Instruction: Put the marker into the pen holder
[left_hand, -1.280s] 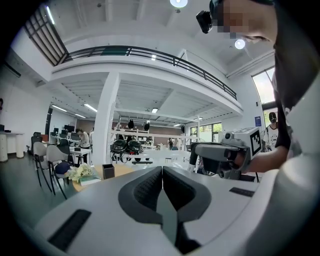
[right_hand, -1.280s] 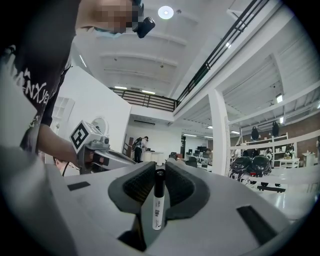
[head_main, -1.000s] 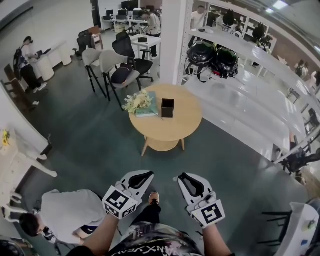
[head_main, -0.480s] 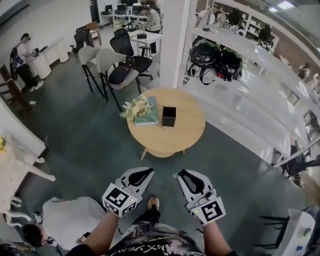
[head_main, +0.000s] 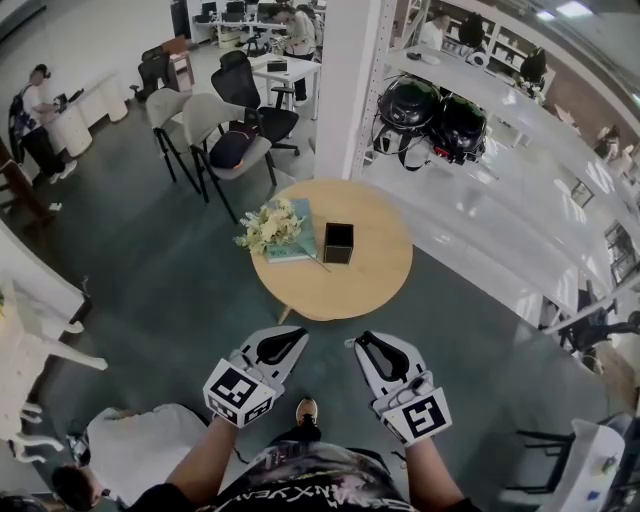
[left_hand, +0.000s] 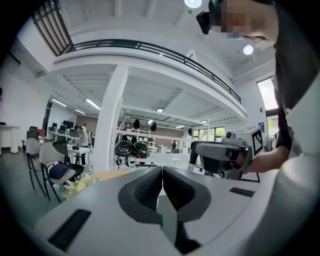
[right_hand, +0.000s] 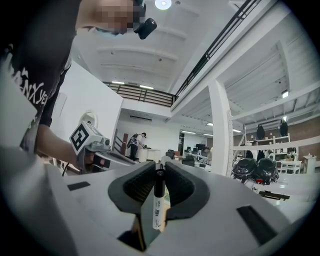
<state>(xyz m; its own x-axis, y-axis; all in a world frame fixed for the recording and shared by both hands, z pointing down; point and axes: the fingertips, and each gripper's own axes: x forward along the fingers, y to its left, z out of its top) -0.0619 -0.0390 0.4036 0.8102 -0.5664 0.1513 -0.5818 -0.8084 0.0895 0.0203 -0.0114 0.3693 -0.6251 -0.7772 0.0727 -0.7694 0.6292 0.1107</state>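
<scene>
A white marker with a black cap (right_hand: 158, 200) stands upright between the jaws of my right gripper (right_hand: 159, 170), which is shut on it. In the head view that gripper (head_main: 357, 342) is low and right of centre, and the marker cannot be made out there. The black square pen holder (head_main: 338, 242) stands on a round wooden table (head_main: 375, 275) well ahead of both grippers. My left gripper (head_main: 296, 334) is held beside the right one. Seen in its own view, the left gripper (left_hand: 162, 169) has its jaws together with nothing between them.
A bunch of pale flowers (head_main: 264, 226) lies by a teal book (head_main: 296, 238) left of the holder. Chairs (head_main: 225, 140) stand behind the table, and a white column (head_main: 345, 80) rises beside a long white counter (head_main: 500, 200) with helmets (head_main: 432, 110). A person crouches at lower left (head_main: 125, 455).
The table and holder have slid lower and a little nearer in the head view. Both grippers stay side by side, the marker still gripped.
</scene>
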